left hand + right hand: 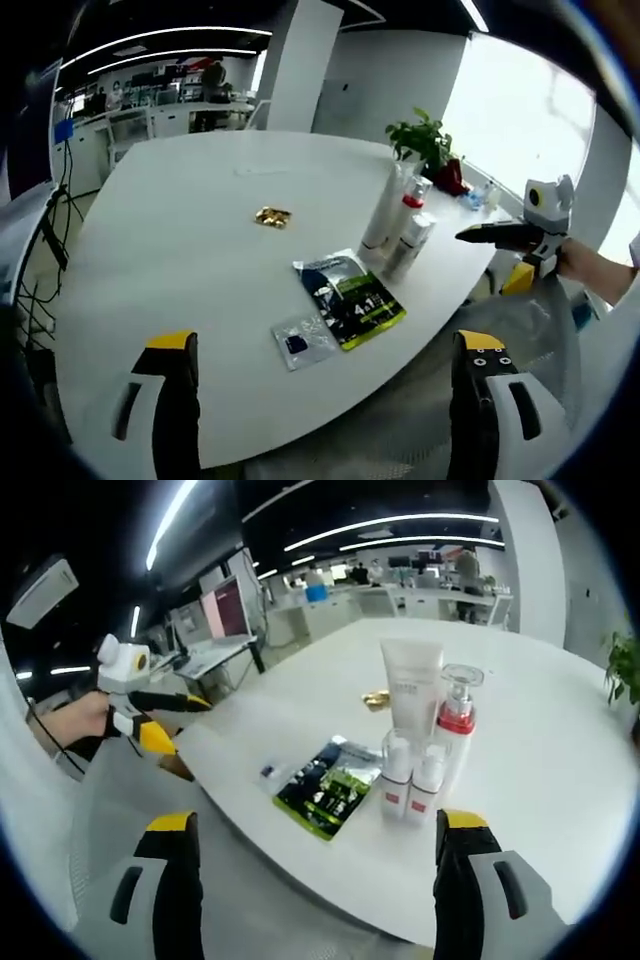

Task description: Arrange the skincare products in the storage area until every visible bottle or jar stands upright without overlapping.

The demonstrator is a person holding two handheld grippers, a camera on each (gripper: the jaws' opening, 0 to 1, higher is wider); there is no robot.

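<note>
A tight cluster of skincare products stands upright near the table edge: a white tube (410,695) (384,205), a clear pump bottle with a red collar (455,725) (411,203), and two small white bottles (397,775) (428,780), which show as one shape (411,243) in the left gripper view. A dark and green sachet (350,298) (328,785) lies flat beside them, with a small sachet (303,342) (270,772) close by. My left gripper (325,345) (160,705) and right gripper (316,825) (495,233) are both open, holding nothing, off the table edge.
The white table (180,260) (560,770) also bears a small gold wrapper (272,216) (376,698). A potted plant (425,140) stands at the far edge by the window. Desks and screens (225,615) fill the office behind. A hand (80,720) holds the left gripper.
</note>
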